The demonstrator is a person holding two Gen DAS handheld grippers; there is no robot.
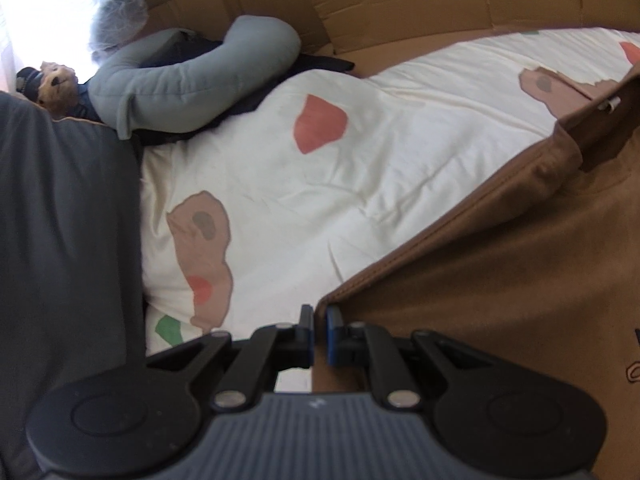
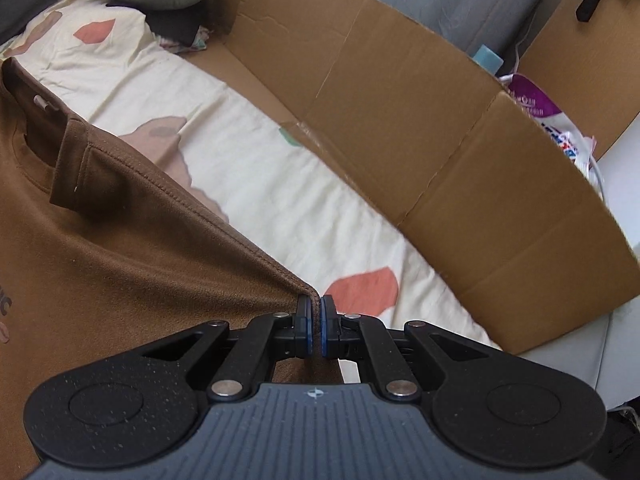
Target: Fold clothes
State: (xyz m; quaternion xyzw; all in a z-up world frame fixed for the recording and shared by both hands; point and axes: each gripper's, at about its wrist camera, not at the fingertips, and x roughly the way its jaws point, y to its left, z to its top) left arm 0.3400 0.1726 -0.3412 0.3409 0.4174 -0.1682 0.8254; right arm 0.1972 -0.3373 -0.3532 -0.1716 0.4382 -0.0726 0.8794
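Right now both grippers pinch the brown shirt by its shoulders. The left gripper [image 1: 319, 334] has its jaws drawn nearly together on the shirt's [image 1: 500, 280] corner, with a thin slit showing between the blue pads [image 1: 332, 332]. The right gripper [image 2: 316, 326] is clamped the same way on the opposite shoulder tip, where the stitched seam runs down to a point at the pads [image 2: 326, 328].

Between the 2 grips the shirt [image 2: 120, 248] stretches taut over a cream sheet [image 1: 340, 184] printed with red and brown patches. Its collar [image 2: 68, 152] stands up at the far edge, with a small white tag near the neckline, and part of a dark print shows at the frame edge in both views.

Cardboard [image 2: 420, 132] forms a wall along the far side of the sheet. A grey curved pillow [image 1: 180, 80] lies at the sheet's far end on dark cloth, with a teddy bear [image 1: 56, 86] just beside it. A dark grey fabric [image 1: 64, 240] fills the left of the left view.
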